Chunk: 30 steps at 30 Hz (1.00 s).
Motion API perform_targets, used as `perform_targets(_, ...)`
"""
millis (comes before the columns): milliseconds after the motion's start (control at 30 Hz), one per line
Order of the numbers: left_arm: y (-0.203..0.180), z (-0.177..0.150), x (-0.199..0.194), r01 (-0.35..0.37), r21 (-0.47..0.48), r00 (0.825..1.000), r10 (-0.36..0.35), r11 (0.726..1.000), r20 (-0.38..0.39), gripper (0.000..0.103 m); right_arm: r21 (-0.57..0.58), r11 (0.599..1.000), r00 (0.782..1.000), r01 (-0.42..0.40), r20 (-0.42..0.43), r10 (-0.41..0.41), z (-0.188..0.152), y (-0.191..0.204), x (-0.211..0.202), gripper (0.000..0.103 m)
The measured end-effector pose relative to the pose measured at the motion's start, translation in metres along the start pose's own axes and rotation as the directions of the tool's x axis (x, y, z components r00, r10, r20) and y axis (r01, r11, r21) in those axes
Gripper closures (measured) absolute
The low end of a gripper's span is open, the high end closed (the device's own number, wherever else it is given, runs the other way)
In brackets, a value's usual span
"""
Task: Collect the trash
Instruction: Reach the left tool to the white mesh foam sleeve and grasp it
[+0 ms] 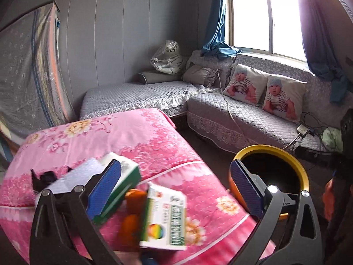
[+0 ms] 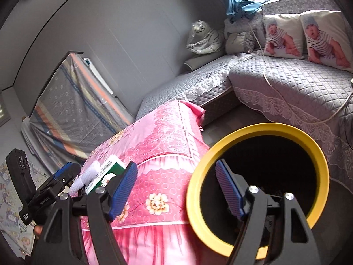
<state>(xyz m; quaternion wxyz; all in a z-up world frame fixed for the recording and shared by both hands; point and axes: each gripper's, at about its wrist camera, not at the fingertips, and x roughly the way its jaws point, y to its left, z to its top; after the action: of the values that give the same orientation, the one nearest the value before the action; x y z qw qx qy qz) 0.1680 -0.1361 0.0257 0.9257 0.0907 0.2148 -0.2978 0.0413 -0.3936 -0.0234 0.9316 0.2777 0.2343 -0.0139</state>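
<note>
The left gripper's (image 1: 175,190) 2 blue-padded fingers (image 1: 106,190) stand wide apart and grip nothing; between them, blurred, a white-and-green carton (image 1: 165,218) with a rainbow disc printed on it hangs in front of the pink floral cover (image 1: 141,137), and whether it touches the cover cannot be told. Just left of it a second green-and-white box (image 1: 125,176) lies on the cover, partly behind the left finger pad, with a white textured sheet (image 1: 81,174) and a small black scrap (image 1: 43,177) further left. An orange object (image 1: 134,201) — too smeared to name — sits between the 2 boxes. To the right, beside the cover's edge, stands the yellow-rimmed bin (image 1: 293,165), its inside dark. In the right wrist view the right gripper's (image 2: 176,191) fingers (image 2: 229,192) are likewise spread wide and hold nothing: the left pad hangs over the pink cover (image 2: 167,137) near the green box (image 2: 110,170), the right pad shows against the mouth of the bin (image 2: 260,130). At far left of that view the other gripper's black body (image 2: 50,187) appears. Behind all this runs a grey quilted corner sofa (image 2: 286,84) carrying 2 baby-print cushions (image 2: 284,35) and a plastic-wrapped toy tiger (image 2: 205,37) — below a bright window (image 1: 264,15) with blue curtains (image 1: 216,22).
</note>
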Motion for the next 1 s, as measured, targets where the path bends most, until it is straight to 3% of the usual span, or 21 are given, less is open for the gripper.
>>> perform_targets(133,0.056,-0.021,-0.025,-0.071,0.111,0.997,0.072,0.991,-0.003,0.008,-0.045,0.999,1.0,-0.018,-0.011,0.018,-0.001,0.024,0.007,0.033)
perform_targets(233,0.096,-0.033,-0.036,-0.121,0.133,0.992,0.125,0.984,-0.022,0.008,-0.06,0.998,0.999,-0.028,-0.024,0.027,-0.004,0.039,0.015,0.032)
perform_targets(400,0.149,-0.045,-0.029,-0.078,0.117,0.991,0.09,0.99,-0.103,0.008,-0.078,0.995,0.997,-0.055,-0.058,0.05,-0.005,0.057,0.029,0.032)
perform_targets(867,0.182,-0.054,0.021,-0.013,0.053,0.975,0.024,0.999,-0.22,0.01,-0.124,0.991,0.996,-0.053,-0.071,0.045,-0.008,0.075,0.036,0.032)
perform_targets(900,0.181,-0.054,0.022,-0.006,0.053,0.974,0.018,0.999,-0.227,0.012,-0.122,0.991,0.997,-0.053,-0.071,0.044,-0.008,0.074,0.036,0.032)
perform_targets(967,0.18,-0.057,0.027,0.01,0.047,0.968,0.002,0.999,-0.252,0.03,-0.115,0.992,0.996,-0.056,-0.071,0.048,-0.009,0.072,0.036,0.032)
perform_targets(1000,0.179,-0.059,0.029,0.016,0.045,0.965,-0.003,0.999,-0.261,0.033,-0.112,0.992,0.996,-0.058,-0.072,0.05,-0.009,0.071,0.036,0.032)
